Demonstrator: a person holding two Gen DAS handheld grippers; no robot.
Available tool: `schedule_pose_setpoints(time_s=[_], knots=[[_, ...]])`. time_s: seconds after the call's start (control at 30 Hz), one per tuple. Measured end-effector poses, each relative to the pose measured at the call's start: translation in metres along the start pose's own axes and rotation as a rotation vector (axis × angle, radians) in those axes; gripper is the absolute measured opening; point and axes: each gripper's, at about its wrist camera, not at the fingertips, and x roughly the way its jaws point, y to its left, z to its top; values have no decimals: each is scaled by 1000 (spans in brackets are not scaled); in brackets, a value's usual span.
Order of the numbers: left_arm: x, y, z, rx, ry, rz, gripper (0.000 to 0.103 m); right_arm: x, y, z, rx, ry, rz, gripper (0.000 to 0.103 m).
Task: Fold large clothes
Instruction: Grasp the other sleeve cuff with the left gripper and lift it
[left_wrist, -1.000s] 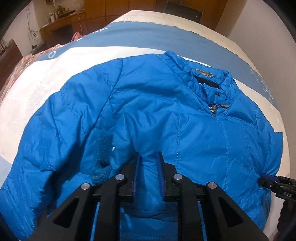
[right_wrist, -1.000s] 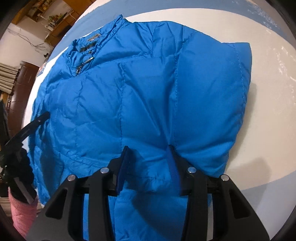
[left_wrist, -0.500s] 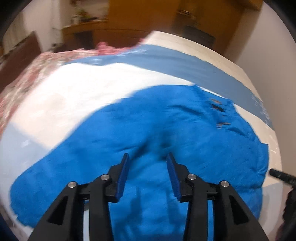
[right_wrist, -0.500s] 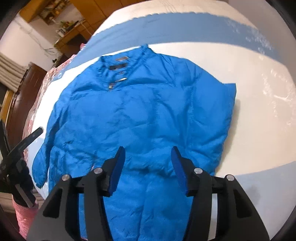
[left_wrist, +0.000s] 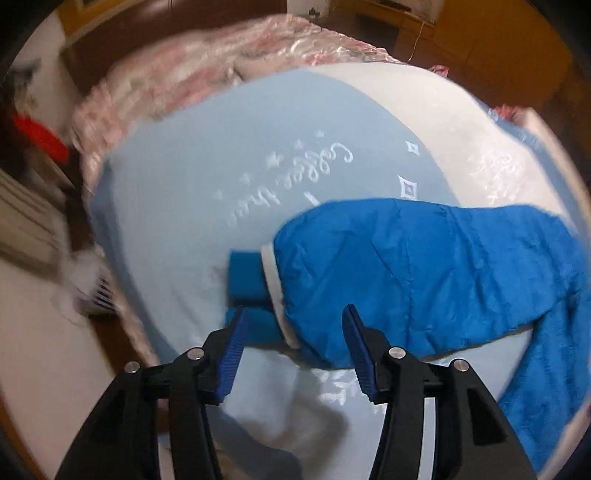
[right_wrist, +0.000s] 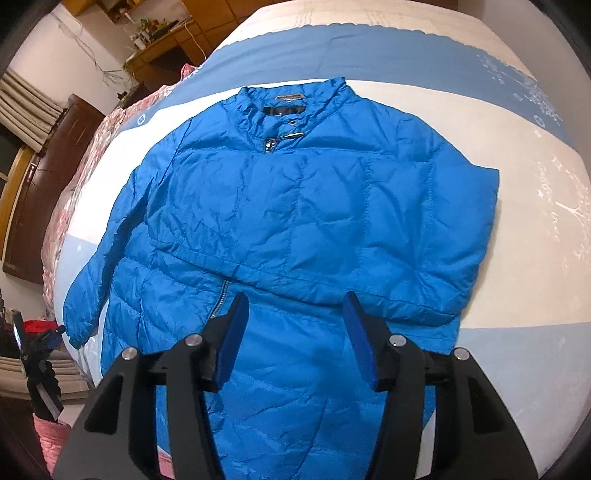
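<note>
A bright blue puffer jacket (right_wrist: 303, 221) lies front up on the bed, collar at the far side. Its right sleeve is folded across the chest; its left sleeve (right_wrist: 96, 273) stretches out toward the bed's left edge. My right gripper (right_wrist: 293, 332) is open and empty, just above the jacket's lower front. In the left wrist view that sleeve (left_wrist: 424, 277) lies flat, its knit cuff (left_wrist: 247, 280) pointing left. My left gripper (left_wrist: 291, 347) is open and empty, its jaws on either side of the cuff end, just above it.
The bed has a light blue and white cover (left_wrist: 184, 206) with embroidered script. A pink floral quilt (left_wrist: 192, 70) lies along the far bed edge. A dark wooden headboard (right_wrist: 48, 173) and wooden furniture (right_wrist: 162, 40) stand beyond. The bed edge drops off at left (left_wrist: 122, 306).
Both grippers let go of the jacket and opened. The right one pulled back above the hem. The left one swung left to the outstretched sleeve's cuff.
</note>
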Motion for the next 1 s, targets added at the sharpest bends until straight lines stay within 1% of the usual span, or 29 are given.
schedule_pose_setpoints(time_s=[0.07,0.1,0.2,0.3,0.33,0.37,0.4,0.43,0.47,0.5,0.57,0.6,0.67,0.73,0.83,0.9,1.0], knots=[[8,6,-1,-24,30,-51,57,1,3,1,-3,3,1,53],[14,7,-2,-34,40,-64,57,0,5,0,-8,2,2,53],[26,10,-4,-49,67,-77,58,0,6,-1,-13,0,-8,53],[37,9,0,-62,65,-64,58,0,1,-3,1,2,-10,53],[35,9,2,-69,59,-60,55,0,-1,-3,7,3,-12,53],[35,9,2,-79,48,-44,44,0,-3,-4,11,4,-14,53],[33,9,2,-82,41,-32,41,0,-4,-5,14,4,-16,53],[30,8,1,-80,29,-26,33,0,-7,-5,20,4,-17,53],[27,9,0,-78,17,-31,23,0,-9,-6,24,4,-17,53],[22,8,0,-77,3,-47,18,0,-11,-7,27,5,-18,53],[12,3,0,-70,-25,-69,5,0,-15,-8,33,5,-20,53],[6,0,0,-65,-39,-77,5,0,-17,-8,37,6,-21,53],[-11,-15,0,-40,-85,-101,4,0,-22,-9,43,6,-25,53],[-34,-33,-1,6,-136,-138,4,-2,-26,-11,49,3,-29,53],[-65,-72,-1,94,-211,-192,4,-5,-35,-13,60,-4,-36,53],[-86,-107,-2,166,-252,-244,4,-7,-41,-15,68,-7,-38,53],[-107,-163,-10,274,-282,-323,4,-9,-50,-18,83,-9,-40,53]])
